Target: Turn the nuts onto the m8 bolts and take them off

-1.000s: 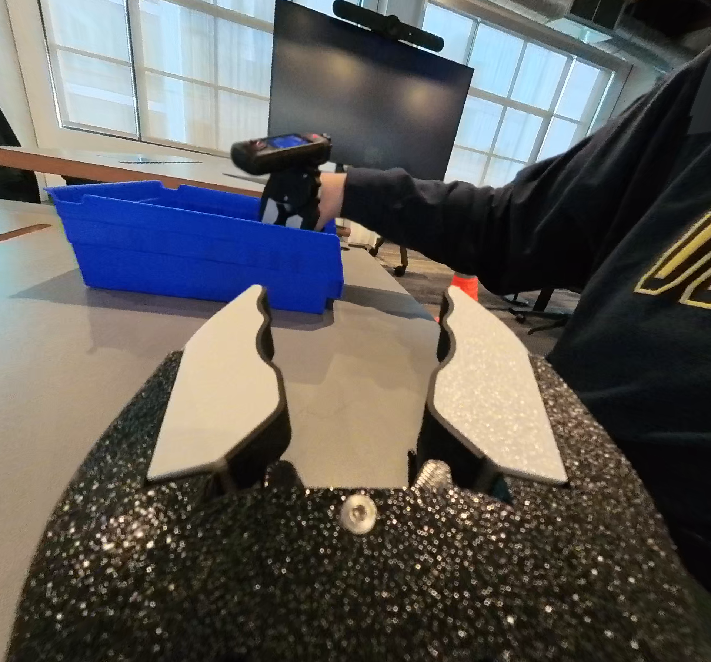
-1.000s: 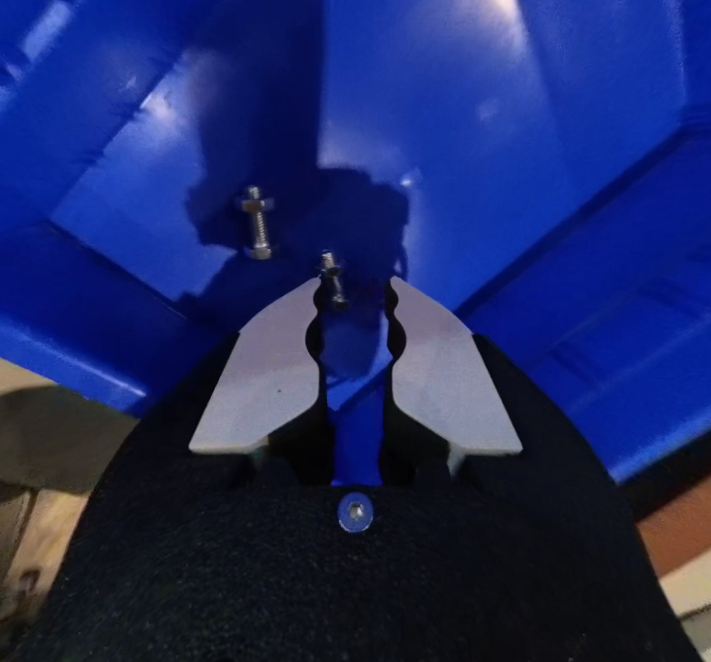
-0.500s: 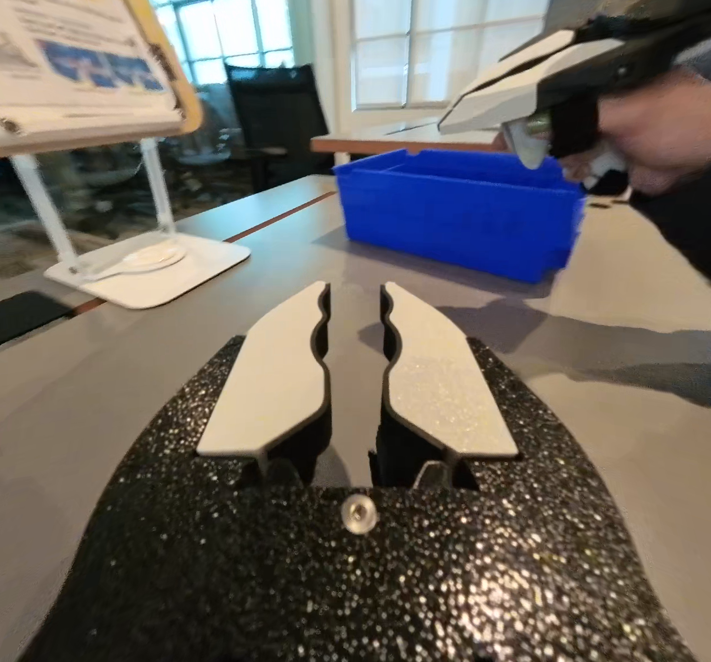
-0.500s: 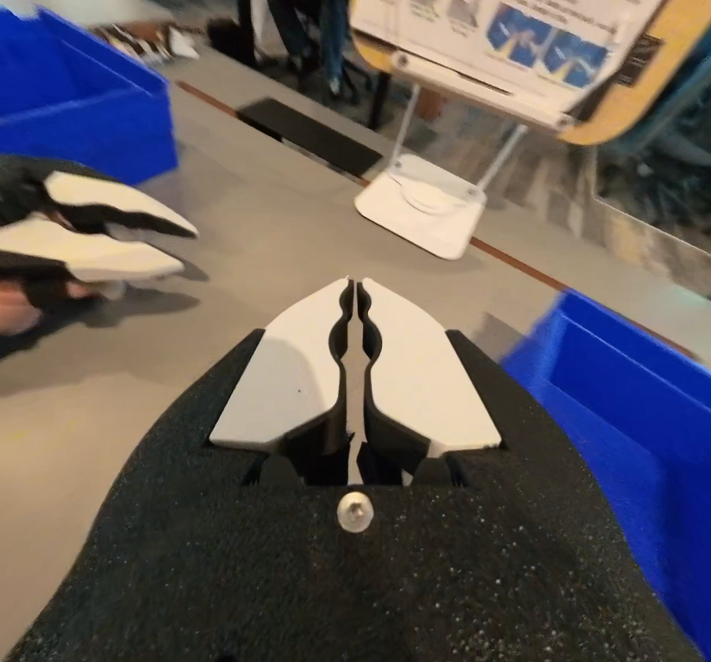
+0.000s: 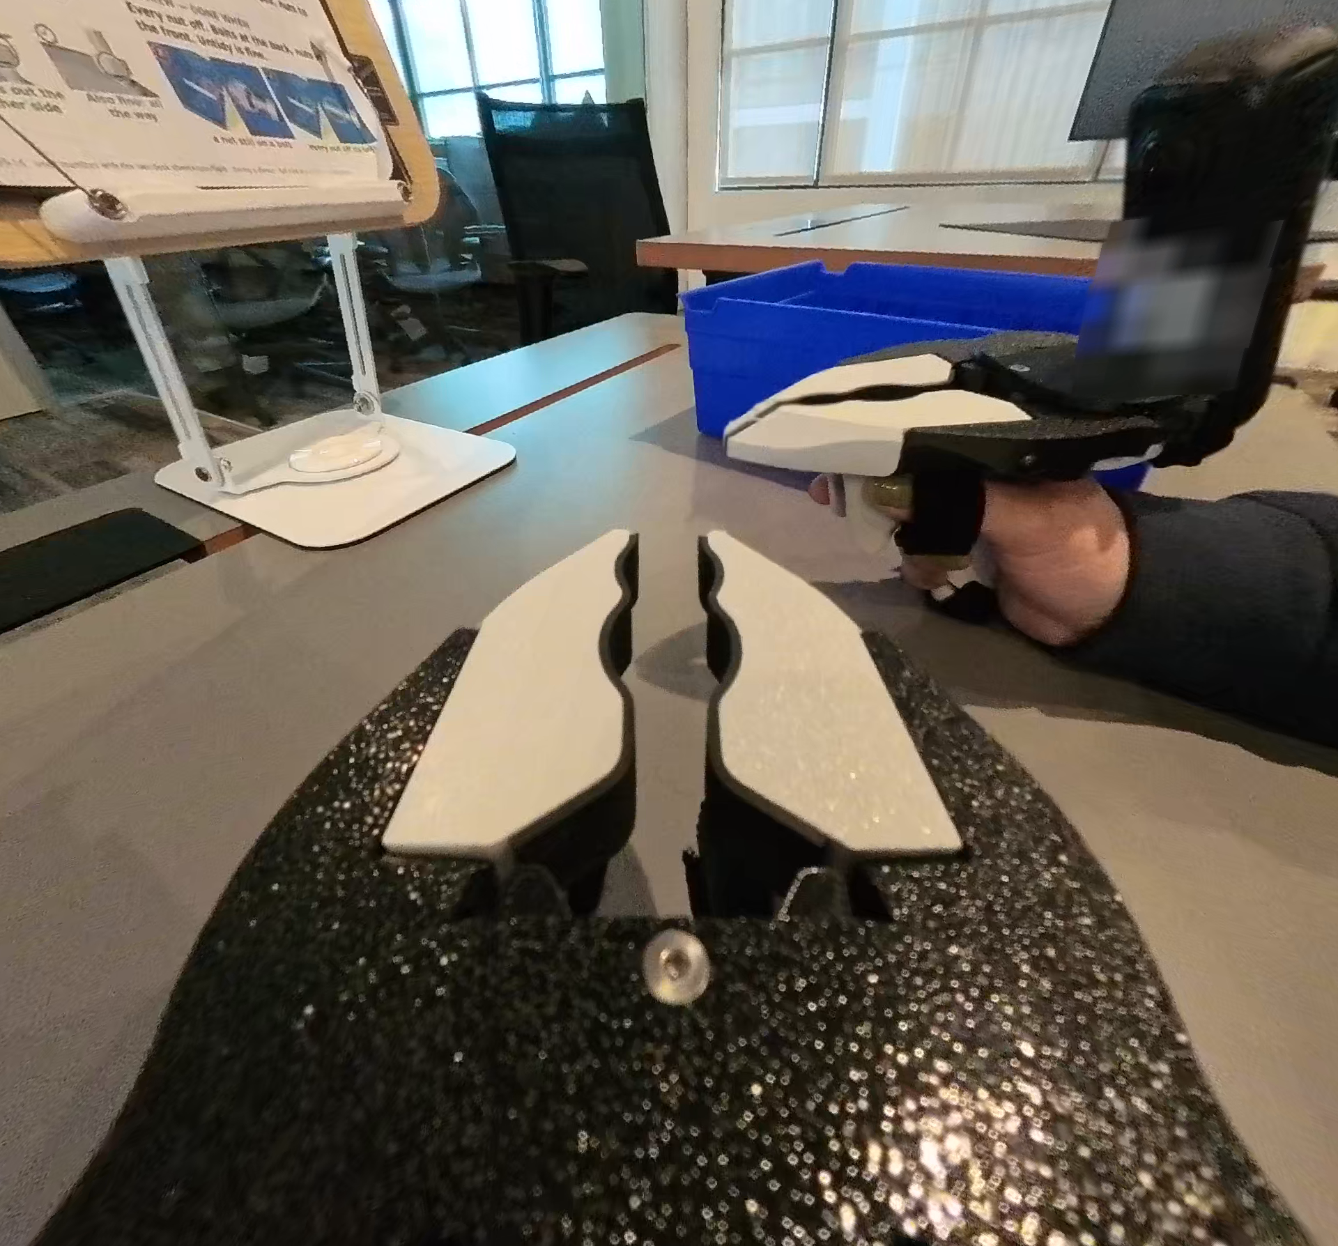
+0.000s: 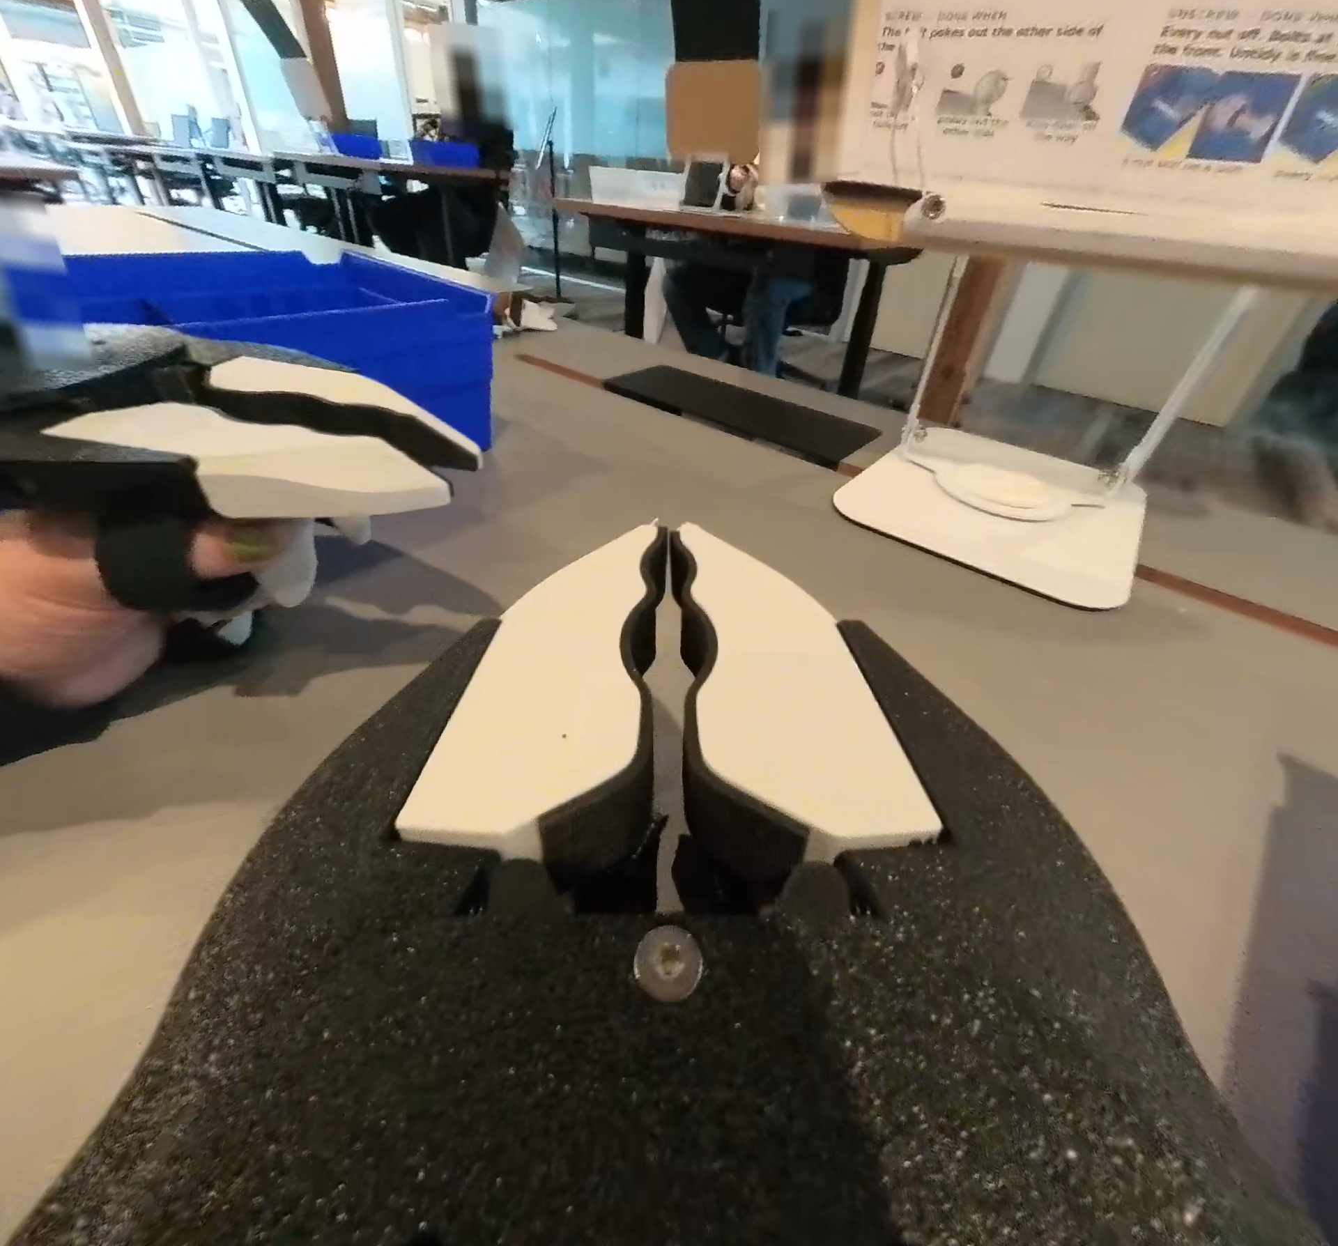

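blue bin [image 5: 869, 321] at 1 o'clock on grey worktop [image 5: 289, 668]; bolts, nuts not visible | left tool [image 5: 667, 545] slightly spread, bare | right tool [image 6: 665, 532] pressed together, bare | white stand [image 6: 1013, 523] at 2 o'clock

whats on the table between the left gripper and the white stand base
Nothing: in the left wrist view, only bare grey table lies between the left gripper and the stand base.

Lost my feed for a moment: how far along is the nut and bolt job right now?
No finished work shows. In hand: nothing. The left gripper is slightly open and empty; the right gripper is shut on nothing. Both are over the grey table, outside the blue bin. No nuts or bolts show, so progress can't be judged.
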A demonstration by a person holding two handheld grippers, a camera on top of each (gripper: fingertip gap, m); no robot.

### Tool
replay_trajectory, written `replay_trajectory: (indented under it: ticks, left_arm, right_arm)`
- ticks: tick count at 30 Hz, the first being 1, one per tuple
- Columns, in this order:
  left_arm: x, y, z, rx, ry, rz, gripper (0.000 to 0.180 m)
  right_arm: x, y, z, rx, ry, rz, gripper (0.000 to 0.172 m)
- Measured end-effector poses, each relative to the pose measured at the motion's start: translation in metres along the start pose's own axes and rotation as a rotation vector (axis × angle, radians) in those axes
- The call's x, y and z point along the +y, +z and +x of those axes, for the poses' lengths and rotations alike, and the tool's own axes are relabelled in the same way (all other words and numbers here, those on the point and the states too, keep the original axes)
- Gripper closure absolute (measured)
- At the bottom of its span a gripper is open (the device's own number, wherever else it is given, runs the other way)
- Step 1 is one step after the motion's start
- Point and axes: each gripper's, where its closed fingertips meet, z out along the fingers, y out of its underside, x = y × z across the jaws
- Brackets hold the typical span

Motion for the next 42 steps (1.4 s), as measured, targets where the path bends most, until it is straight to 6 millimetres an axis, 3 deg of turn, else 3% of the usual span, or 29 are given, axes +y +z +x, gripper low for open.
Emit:
replay_trajectory:
  ticks: [3,6,9,13,17,20,22,23,25,26,27,29,32,35,39,42]
  left_arm:
    - [0.001,0.002,0.001,-0.004,0.018,-0.010,0.162]
    - [0.001,0.002,-0.005,-0.053,0.019,-0.008,0.141]
    - [-0.004,0.000,-0.005,-0.060,0.025,0.007,0.137]
    - [-0.046,-0.016,0.008,-0.086,0.125,0.096,0.128]
    - [-0.086,-0.042,0.006,-0.147,0.253,0.114,0.121]
    - [-0.106,-0.066,-0.025,-0.231,0.235,0.004,0.126]
    - [-0.113,-0.090,-0.065,-0.342,0.203,-0.100,0.130]
    - [-0.113,-0.103,-0.088,-0.394,0.171,-0.162,0.141]
    - [-0.104,-0.130,-0.140,-0.497,0.077,-0.313,0.151]
    - [-0.092,-0.142,-0.163,-0.523,0.004,-0.423,0.144]
    - [-0.074,-0.153,-0.184,-0.540,-0.096,-0.548,0.135]
    - [-0.035,-0.168,-0.206,-0.492,-0.290,-0.775,0.138]
    - [0.018,-0.185,-0.218,-0.447,-0.487,-1.041,0.146]
    - [0.053,-0.200,-0.226,-0.484,-0.590,-1.221,0.142]
    - [0.078,-0.208,-0.233,-0.553,-0.815,-1.272,0.133]
    - [0.090,-0.213,-0.234,-0.564,-0.846,-1.326,0.135]
  right_arm:
    - [0.000,0.001,-0.003,-0.024,-0.005,0.002,0.170]
    - [-0.002,-0.001,-0.003,-0.020,-0.010,0.023,0.170]
    - [-0.005,-0.004,-0.001,-0.011,-0.008,0.052,0.169]
    - [-0.009,-0.008,0.001,-0.012,0.005,0.083,0.168]
    - [-0.010,-0.009,0.005,-0.001,0.030,0.100,0.162]
    - [-0.013,-0.011,0.008,0.013,0.037,0.125,0.161]
    - [-0.013,-0.011,0.009,0.015,0.040,0.130,0.161]
    - [-0.013,-0.011,0.009,0.015,0.040,0.132,0.161]
    - [-0.013,-0.011,0.009,0.016,0.036,0.133,0.162]
    - [-0.014,-0.011,0.008,0.015,0.032,0.133,0.162]
    - [-0.014,-0.011,0.008,0.014,0.027,0.133,0.162]
    - [-0.013,-0.009,0.006,0.010,0.016,0.125,0.162]
    - [-0.013,-0.009,0.004,0.007,0.001,0.124,0.163]
    - [-0.013,-0.010,0.004,0.004,0.003,0.127,0.163]
    - [-0.014,-0.010,0.003,-0.003,-0.001,0.132,0.163]
    - [-0.014,-0.009,0.002,-0.007,0.001,0.136,0.163]
